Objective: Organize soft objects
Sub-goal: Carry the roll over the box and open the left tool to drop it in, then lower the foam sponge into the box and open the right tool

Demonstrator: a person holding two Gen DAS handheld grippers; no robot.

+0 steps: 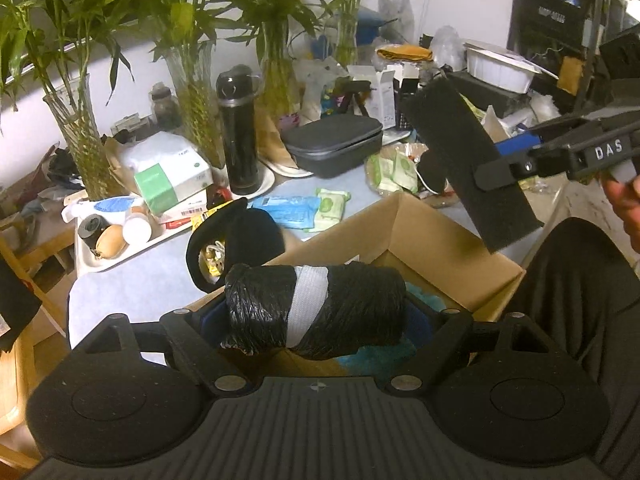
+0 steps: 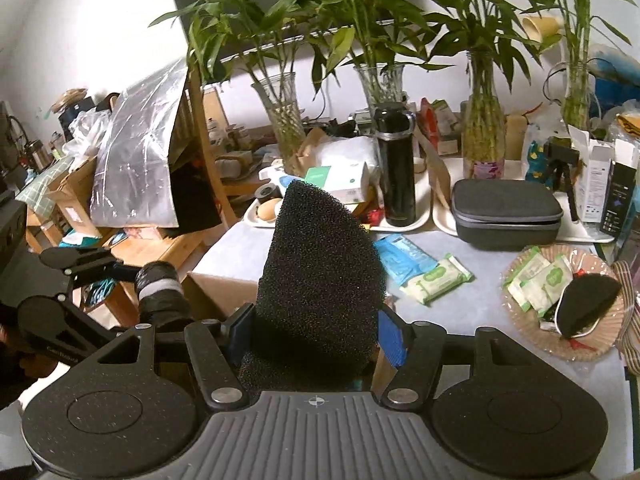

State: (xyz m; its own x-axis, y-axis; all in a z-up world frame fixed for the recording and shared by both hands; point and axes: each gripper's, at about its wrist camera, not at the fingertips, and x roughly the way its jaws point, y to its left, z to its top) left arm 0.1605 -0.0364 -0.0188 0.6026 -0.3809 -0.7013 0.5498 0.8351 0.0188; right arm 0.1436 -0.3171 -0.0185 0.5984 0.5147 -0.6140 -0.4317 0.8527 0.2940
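My left gripper [image 1: 316, 320] is shut on a black plastic-wrapped roll with a grey band [image 1: 314, 310], held over the open cardboard box [image 1: 432, 240]; blue fluffy stuff [image 1: 372, 360] lies inside the box. The roll also shows in the right wrist view [image 2: 160, 292]. My right gripper [image 2: 316, 332] is shut on a black foam block [image 2: 320, 272], which sticks up between the blue pads. In the left wrist view the foam block [image 1: 468, 160] hangs above the box's far right corner. A black soft item [image 1: 248, 236] lies on the table just beyond the box.
Wet-wipe packs [image 2: 436, 278] and a blue pack [image 2: 404, 256] lie on the table. A plate [image 2: 560, 296] with wipes and a black pad is at right. A grey case [image 2: 506, 212], black flask [image 2: 394, 160], vases with bamboo [image 2: 482, 136] and trays stand behind.
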